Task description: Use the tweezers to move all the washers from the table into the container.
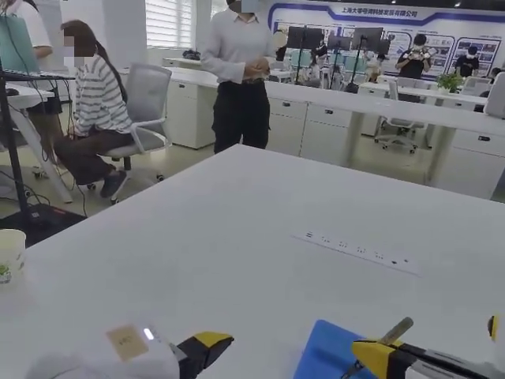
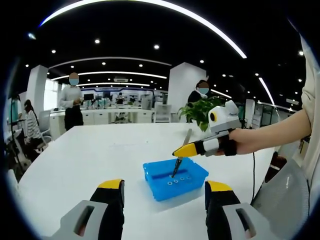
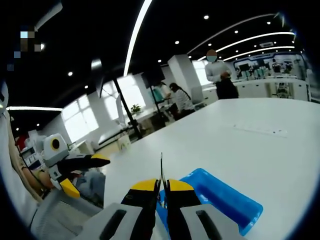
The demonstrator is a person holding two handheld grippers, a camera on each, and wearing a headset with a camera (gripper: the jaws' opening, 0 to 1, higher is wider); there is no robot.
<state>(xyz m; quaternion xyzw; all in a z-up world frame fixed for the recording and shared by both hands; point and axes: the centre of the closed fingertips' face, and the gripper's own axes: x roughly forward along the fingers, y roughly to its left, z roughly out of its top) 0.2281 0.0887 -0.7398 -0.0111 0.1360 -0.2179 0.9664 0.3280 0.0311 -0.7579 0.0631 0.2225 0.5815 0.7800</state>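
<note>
A blue container point(image 2: 165, 191) sits on the white table point(image 2: 100, 155) with several small washers point(image 2: 180, 178) lying inside it. My right gripper point(image 2: 186, 149) is shut on the metal tweezers point(image 2: 180, 156), which slant down with their tips inside the container. In the right gripper view the tweezers point(image 3: 161, 172) stick up between the closed jaws of the right gripper point(image 3: 161, 186), above the container point(image 3: 230, 200). My left gripper point(image 2: 165, 189) is open and empty, just short of the container. In the head view the left gripper point(image 1: 203, 347), container point(image 1: 323, 355) and tweezers point(image 1: 390, 335) sit at the bottom edge.
A paper cup point(image 1: 9, 254) stands at the table's left edge. A row of flush sockets point(image 1: 359, 251) lies mid-table. Beyond the far edge a person stands point(image 1: 241, 75) and another sits on a chair point(image 1: 95, 110). A potted plant point(image 2: 200, 112) is behind the right gripper.
</note>
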